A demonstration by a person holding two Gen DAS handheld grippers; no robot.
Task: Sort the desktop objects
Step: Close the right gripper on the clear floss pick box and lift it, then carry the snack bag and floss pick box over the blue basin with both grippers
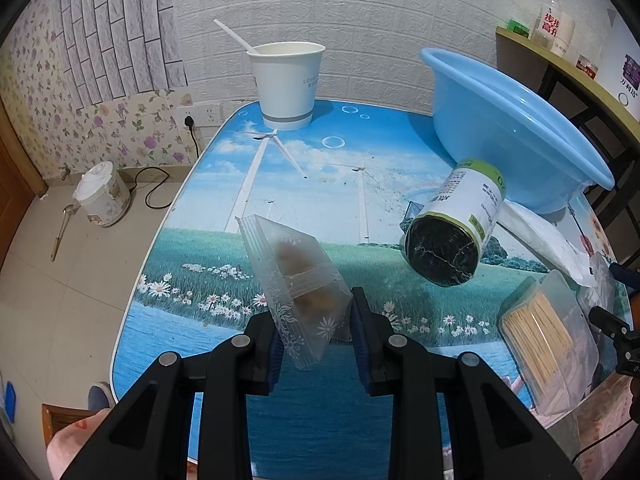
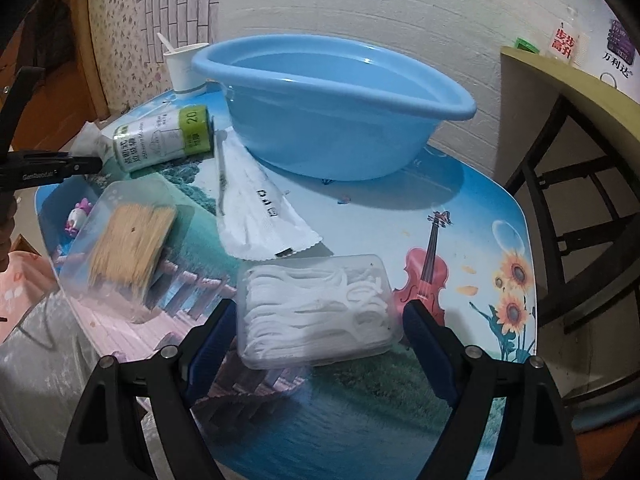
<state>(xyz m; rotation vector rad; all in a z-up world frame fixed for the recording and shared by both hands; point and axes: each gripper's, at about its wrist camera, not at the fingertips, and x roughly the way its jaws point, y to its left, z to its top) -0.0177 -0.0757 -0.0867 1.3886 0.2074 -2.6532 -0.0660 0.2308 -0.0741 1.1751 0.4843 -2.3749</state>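
Jaws of left gripper (image 1: pixel 316 334) closed on a snack packet (image 1: pixel 296 284) — lifted above the table (image 1: pixel 340 420).
Right gripper (image 2: pixel 316 344) stands wide open around a clear floss-pick box (image 2: pixel 316 312) — pads apart from it.

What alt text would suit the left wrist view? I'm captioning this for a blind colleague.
The left gripper holds a clear snack packet above a scenic-print table. Beyond stand a white paper cup with a spoon, a blue basin, a roll on its side and a toothpick box.
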